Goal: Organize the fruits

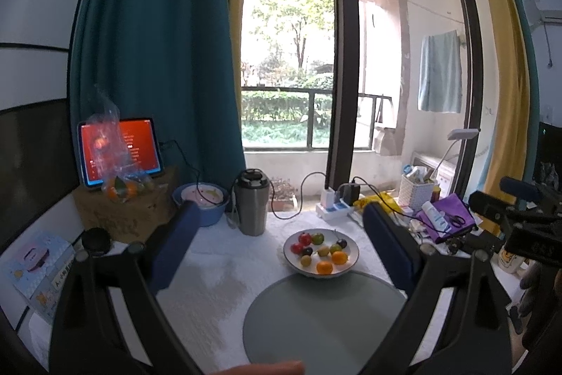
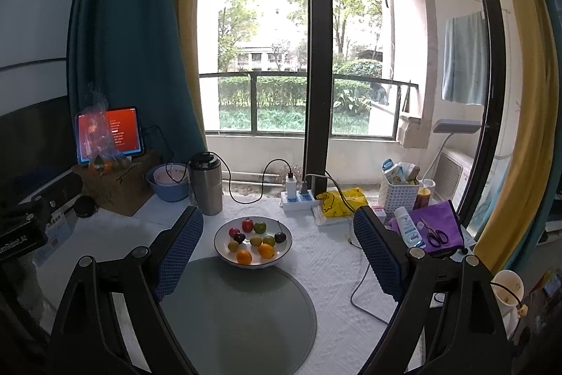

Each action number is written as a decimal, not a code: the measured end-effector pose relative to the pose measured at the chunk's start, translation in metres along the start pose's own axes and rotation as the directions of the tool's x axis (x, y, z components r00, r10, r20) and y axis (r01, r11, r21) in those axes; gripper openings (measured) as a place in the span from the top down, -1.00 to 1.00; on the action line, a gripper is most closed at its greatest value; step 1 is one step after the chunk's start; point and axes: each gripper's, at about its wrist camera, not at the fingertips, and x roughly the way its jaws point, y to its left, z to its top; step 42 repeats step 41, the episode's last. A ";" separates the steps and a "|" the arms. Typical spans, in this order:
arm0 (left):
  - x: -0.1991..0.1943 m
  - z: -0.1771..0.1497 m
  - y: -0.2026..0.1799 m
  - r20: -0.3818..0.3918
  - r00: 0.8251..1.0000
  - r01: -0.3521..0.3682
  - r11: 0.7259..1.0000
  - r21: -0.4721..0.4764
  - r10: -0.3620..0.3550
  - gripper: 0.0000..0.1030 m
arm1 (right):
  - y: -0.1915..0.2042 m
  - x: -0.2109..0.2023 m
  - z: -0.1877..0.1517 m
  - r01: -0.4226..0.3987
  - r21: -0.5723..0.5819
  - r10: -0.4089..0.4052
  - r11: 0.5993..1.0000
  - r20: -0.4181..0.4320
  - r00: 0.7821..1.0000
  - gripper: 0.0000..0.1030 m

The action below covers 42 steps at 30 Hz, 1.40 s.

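Both the left tongs (image 1: 281, 227) and right tongs (image 2: 277, 229) hang wide open above the counter (image 2: 326, 262), holding nothing. Nearest lies a round grey mat (image 2: 239, 311). Touching its far edge sits a white bowl (image 2: 253, 260) of fruit (image 2: 244, 256). Behind stand a steel flask (image 2: 206, 185) and a power strip (image 2: 298, 201).

— Where are we? A home, we think: a lived-in room opening onto a balcony.
— What tells us so? Teal curtain (image 2: 140, 34), towel (image 2: 463, 58) hung outside, a cluttered table (image 2: 337, 269) with tablet (image 2: 110, 134), steel tumbler (image 2: 207, 185), power strip (image 2: 296, 199), scissors (image 2: 435, 234), and a fruit bowl (image 2: 253, 239).
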 end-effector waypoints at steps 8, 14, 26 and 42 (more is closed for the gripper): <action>-0.001 -0.002 0.001 0.000 1.000 0.009 1.000 0.000 -0.009 -0.84 | 0.000 0.000 0.000 -0.004 -0.004 0.004 1.000 0.000 1.000 -0.74; -0.002 -0.002 0.000 0.000 1.000 0.017 1.000 0.005 -0.017 -0.84 | 0.000 0.000 0.000 -0.005 -0.006 0.005 1.000 -0.003 1.000 -0.74; -0.002 -0.003 -0.001 0.000 1.000 0.023 1.000 0.002 -0.023 -0.84 | 0.001 0.000 0.000 -0.005 -0.007 0.005 1.000 -0.005 1.000 -0.74; -0.002 -0.005 -0.001 0.000 1.000 0.027 1.000 -0.010 -0.027 -0.84 | 0.000 0.002 0.000 -0.006 -0.009 0.006 1.000 -0.008 1.000 -0.74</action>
